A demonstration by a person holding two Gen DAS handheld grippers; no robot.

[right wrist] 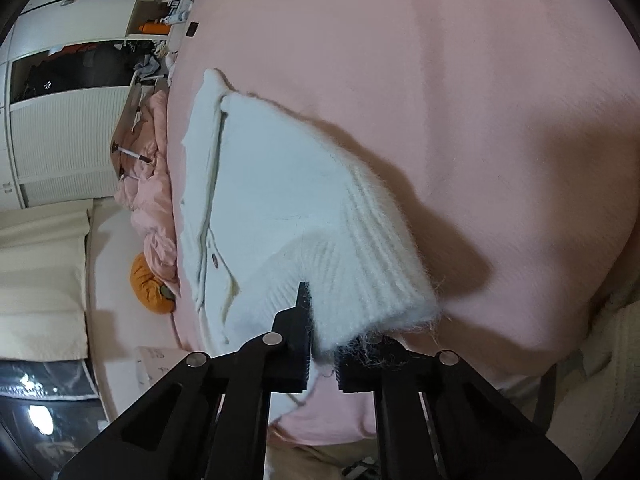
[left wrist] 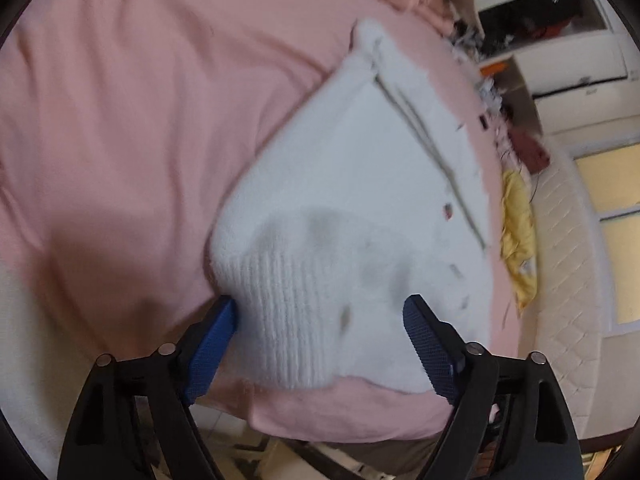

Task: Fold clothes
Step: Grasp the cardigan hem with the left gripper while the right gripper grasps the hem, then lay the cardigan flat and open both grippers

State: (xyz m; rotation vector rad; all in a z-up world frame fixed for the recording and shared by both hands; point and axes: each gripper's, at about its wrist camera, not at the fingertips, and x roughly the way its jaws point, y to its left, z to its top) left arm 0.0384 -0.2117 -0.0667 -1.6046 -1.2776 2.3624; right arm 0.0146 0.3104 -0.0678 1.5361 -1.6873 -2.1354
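A fluffy white knitted cardigan (left wrist: 360, 184) lies on a pink bedsheet (left wrist: 120, 120). In the left wrist view my left gripper (left wrist: 320, 320) is open, its blue pads either side of the ribbed cuff (left wrist: 288, 312) of a sleeve folded over the body. In the right wrist view the cardigan (right wrist: 272, 200) lies with its ribbed hem (right wrist: 380, 248) lifted. My right gripper (right wrist: 324, 344) is shut on that hem, and the fluffy edge hides the right fingertip.
The pink sheet (right wrist: 480, 120) covers a wide bed. A crumpled pink duvet (right wrist: 152, 200) and an orange cushion (right wrist: 150, 284) lie at the bed's far side. A yellow cloth (left wrist: 518, 240) lies by the quilted mattress edge (left wrist: 568, 280). White wardrobes (right wrist: 68, 140) stand beyond.
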